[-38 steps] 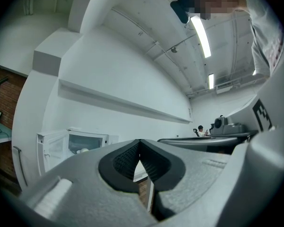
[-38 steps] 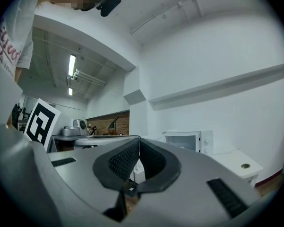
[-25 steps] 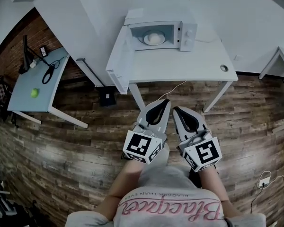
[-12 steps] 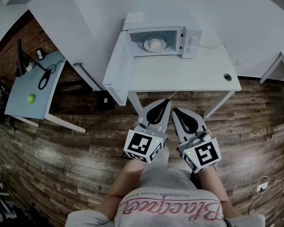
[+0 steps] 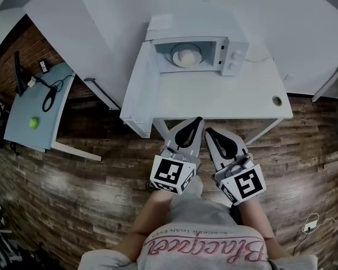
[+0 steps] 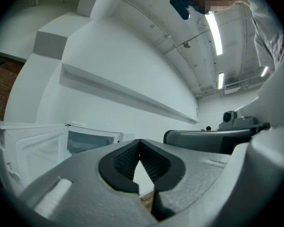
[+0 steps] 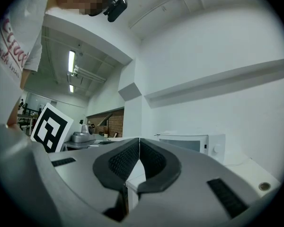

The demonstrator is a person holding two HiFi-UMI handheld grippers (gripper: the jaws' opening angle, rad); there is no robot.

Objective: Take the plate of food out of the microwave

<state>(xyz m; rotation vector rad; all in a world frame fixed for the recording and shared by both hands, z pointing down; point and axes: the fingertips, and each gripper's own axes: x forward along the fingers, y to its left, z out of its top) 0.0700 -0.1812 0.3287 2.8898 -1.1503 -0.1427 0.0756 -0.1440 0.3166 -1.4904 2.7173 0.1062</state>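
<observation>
Head view: shows the plate of food point(image 5: 187, 55) inside the microwave point(image 5: 232, 52), door point(image 5: 138, 89) swung open to the left, on the white table point(image 5: 225, 97). Left gripper point(image 5: 198, 119) and right gripper point(image 5: 208, 130) side by side at the table's near edge, above the wooden floor point(image 5: 73, 173), well apart from the plate. Green ball point(image 5: 34, 122) on a small side table point(image 5: 25, 108) far left.

Left gripper view: jaws pressed together at the tips, nothing between them; open microwave ahead to the left, plate not made out.

Right gripper view: jaws likewise closed tip to tip and empty; microwave front ahead to the right, beyond the table edge.
</observation>
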